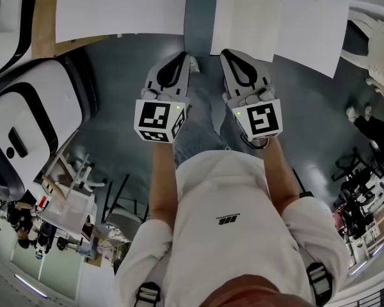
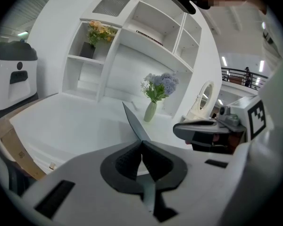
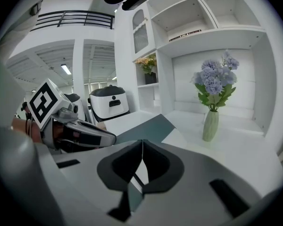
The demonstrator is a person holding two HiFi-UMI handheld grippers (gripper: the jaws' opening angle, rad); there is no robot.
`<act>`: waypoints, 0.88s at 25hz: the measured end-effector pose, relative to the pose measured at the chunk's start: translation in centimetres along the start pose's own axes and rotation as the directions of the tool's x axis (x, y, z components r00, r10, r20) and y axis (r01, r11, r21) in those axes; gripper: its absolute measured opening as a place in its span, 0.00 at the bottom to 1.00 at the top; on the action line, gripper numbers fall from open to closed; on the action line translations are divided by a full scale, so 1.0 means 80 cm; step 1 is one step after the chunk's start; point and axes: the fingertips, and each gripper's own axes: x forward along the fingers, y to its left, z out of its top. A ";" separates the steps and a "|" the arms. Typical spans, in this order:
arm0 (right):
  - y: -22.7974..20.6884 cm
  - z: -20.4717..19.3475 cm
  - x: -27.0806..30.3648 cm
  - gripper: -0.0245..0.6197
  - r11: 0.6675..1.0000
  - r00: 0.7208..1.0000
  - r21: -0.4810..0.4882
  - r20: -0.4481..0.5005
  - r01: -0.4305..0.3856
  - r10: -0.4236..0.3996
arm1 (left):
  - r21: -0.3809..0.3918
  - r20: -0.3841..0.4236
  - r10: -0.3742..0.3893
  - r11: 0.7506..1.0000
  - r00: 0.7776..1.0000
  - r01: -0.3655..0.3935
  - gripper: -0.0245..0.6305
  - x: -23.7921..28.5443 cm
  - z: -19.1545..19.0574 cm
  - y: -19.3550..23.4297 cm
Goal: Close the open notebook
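Note:
No notebook shows in any view. In the head view my left gripper [image 1: 178,59] and right gripper [image 1: 232,56] are held side by side above the dark floor, just short of two white tables. Both are shut with nothing between the pads. The left gripper view shows its jaws [image 2: 142,143] pressed together, pointing at the gap between the tables, with the right gripper [image 2: 205,128] alongside. In the right gripper view the jaws [image 3: 142,143] also meet, and the left gripper [image 3: 80,134] is to its left.
A white table [image 1: 115,8] lies ahead on the left and another [image 1: 278,27] on the right, with a narrow dark gap [image 1: 200,11] between. A vase of flowers [image 3: 211,121] stands on the right table before white shelves. A white appliance [image 1: 25,107] stands at the left.

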 end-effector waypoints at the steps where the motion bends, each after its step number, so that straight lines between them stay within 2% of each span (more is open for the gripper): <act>1: -0.003 0.001 -0.003 0.03 1.000 1.000 0.000 0.002 0.003 -0.003 | 0.003 0.000 -0.001 1.000 1.000 0.001 0.04 0.000 0.002 -0.003; 12: -0.016 0.012 -0.026 0.03 0.999 0.999 -0.007 0.038 0.035 -0.034 | 0.049 0.011 -0.030 0.998 0.999 0.030 0.04 -0.006 0.017 -0.034; 22: -0.032 0.014 -0.053 0.03 0.999 0.998 -0.019 0.032 0.047 -0.047 | 0.077 0.014 -0.059 0.995 0.998 0.058 0.04 -0.003 0.028 -0.065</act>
